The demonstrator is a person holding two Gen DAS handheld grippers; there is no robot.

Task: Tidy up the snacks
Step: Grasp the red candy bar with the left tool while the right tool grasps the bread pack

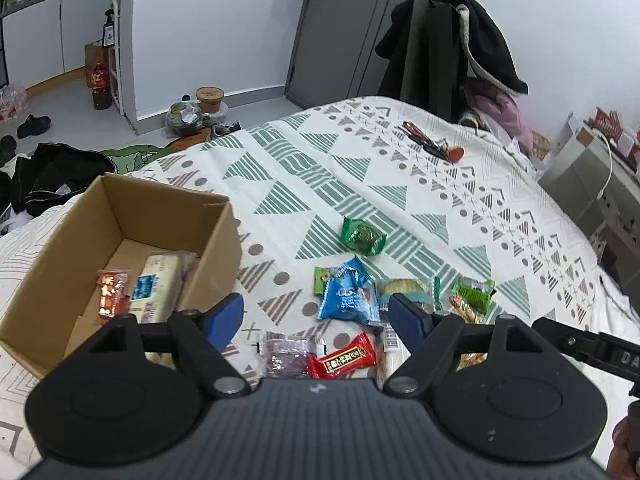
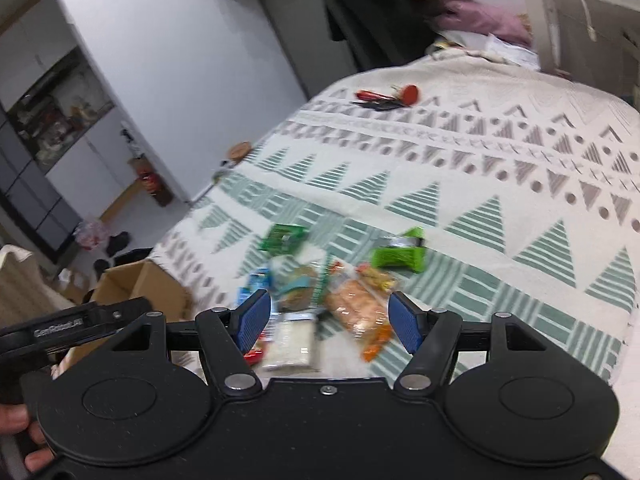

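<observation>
An open cardboard box sits on the bed at the left, holding an orange packet and a pale wrapped pack. Loose snacks lie on the patterned bedspread: a green packet, a blue packet, a red bar and a purple packet. My left gripper hovers open over them, empty. In the blurred right wrist view my right gripper is open above a white packet, an orange snack bag and a lime green packet. The box shows at its left.
Keys with a red tag lie far back on the bed. A chair draped with dark clothes stands behind the bed, a grey cabinet at the right. Clothes, shoes and bags litter the floor at the left.
</observation>
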